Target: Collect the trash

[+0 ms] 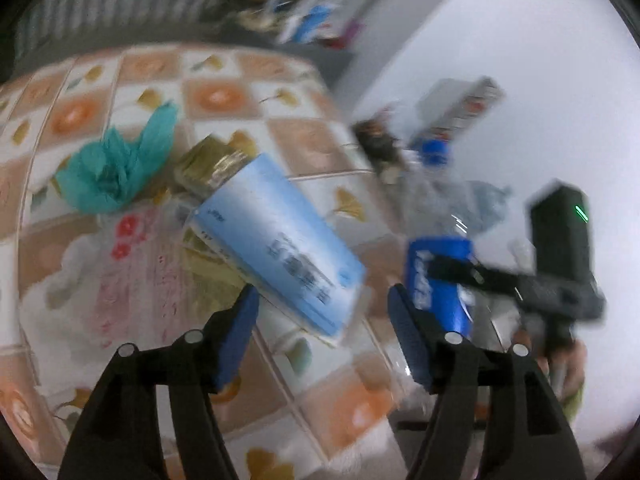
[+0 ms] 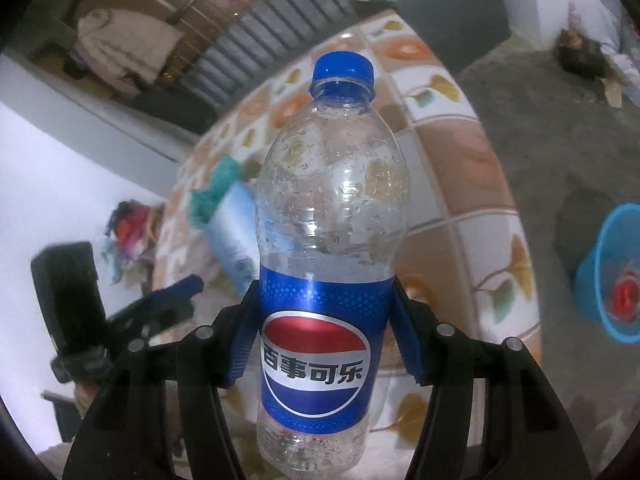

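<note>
My right gripper [image 2: 322,320] is shut on an empty Pepsi bottle [image 2: 332,216] with a blue cap and holds it upright above the tiled table. The same bottle [image 1: 436,276] shows in the left wrist view at the right, held by the other gripper. My left gripper [image 1: 324,320] is open and empty just in front of a light blue box [image 1: 280,248] that lies on the table. A crumpled teal paper [image 1: 116,168] lies at the left, a gold wrapper [image 1: 208,164] beside it. A blue trash bin [image 2: 612,272] stands on the floor at the right.
A pink-printed white wrapper [image 1: 120,272] lies on the table [image 1: 320,140] near the left gripper. The table edge runs at the right, with grey floor [image 2: 520,128] beyond. Clutter lies by the white wall [image 1: 520,40]. A dark sofa [image 2: 256,40] stands behind the table.
</note>
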